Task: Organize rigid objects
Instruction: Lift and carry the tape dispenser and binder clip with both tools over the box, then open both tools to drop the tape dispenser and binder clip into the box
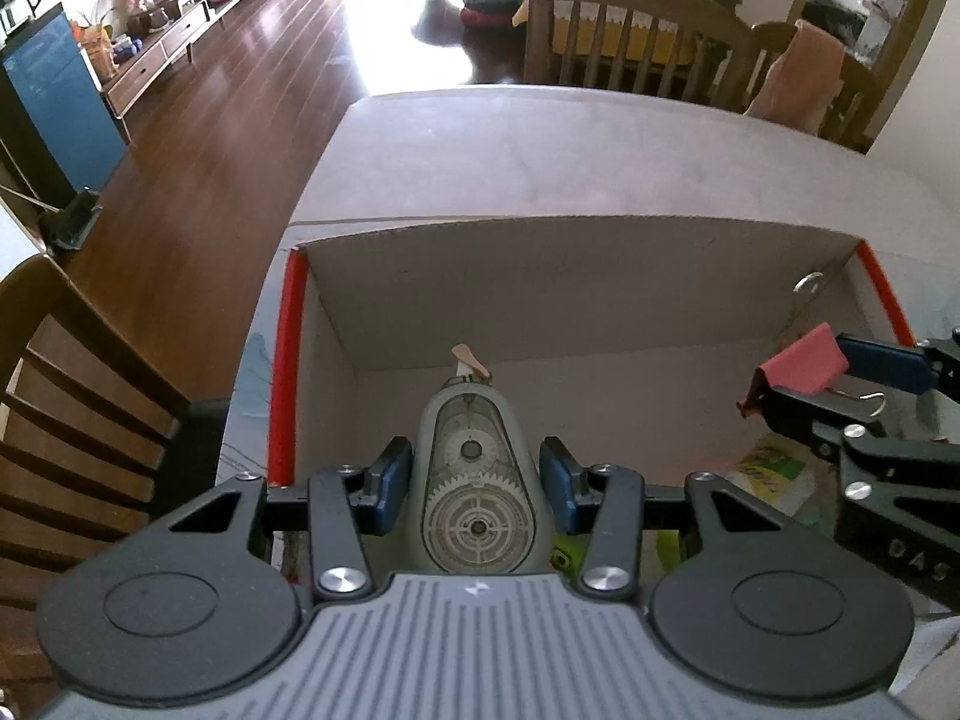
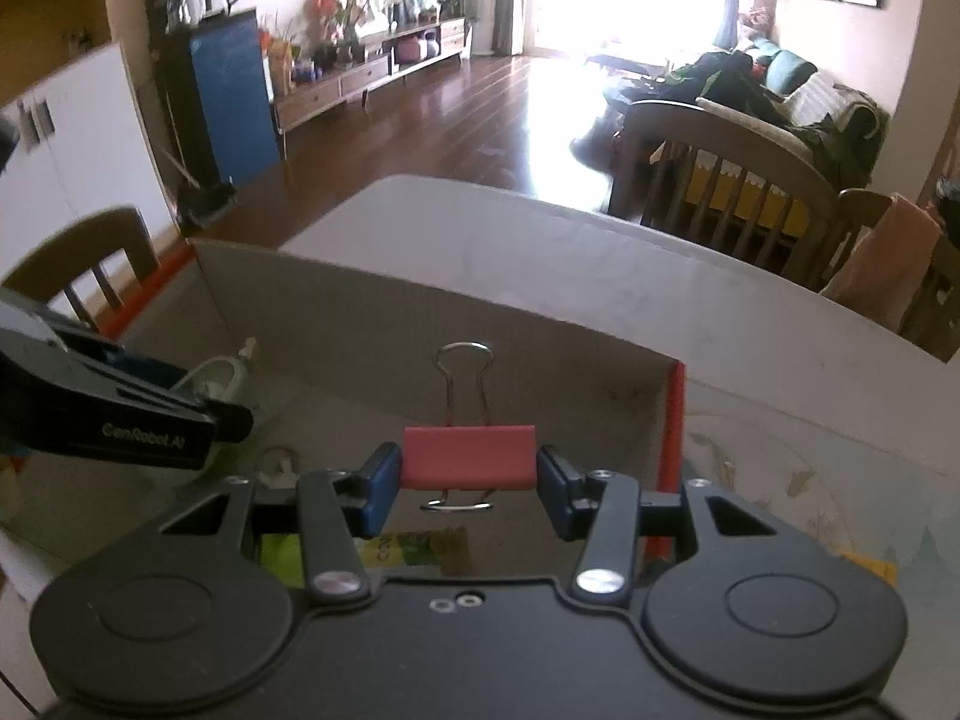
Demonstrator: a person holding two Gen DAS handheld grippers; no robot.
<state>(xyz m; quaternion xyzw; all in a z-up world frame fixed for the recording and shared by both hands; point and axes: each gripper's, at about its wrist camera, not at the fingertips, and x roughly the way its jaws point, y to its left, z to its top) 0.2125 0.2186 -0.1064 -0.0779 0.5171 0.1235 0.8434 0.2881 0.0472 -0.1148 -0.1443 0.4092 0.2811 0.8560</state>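
My left gripper [image 1: 477, 489] is shut on a grey correction tape dispenser [image 1: 477, 468] with clear gears, held over the open cardboard box [image 1: 540, 276]. My right gripper [image 2: 468, 483] is shut on a pink binder clip [image 2: 469, 457], its wire handles pointing forward and back, also over the box [image 2: 420, 324]. The right gripper with the clip shows at the right in the left wrist view [image 1: 804, 363]. The left gripper shows at the left in the right wrist view [image 2: 120, 420].
The box has red-edged side flaps [image 1: 285, 360] and sits on a pale table [image 1: 540, 150]. Green-yellow packets [image 1: 768, 471] lie on the box floor. Wooden chairs [image 1: 78, 420] stand at the left and the far side [image 2: 720, 180].
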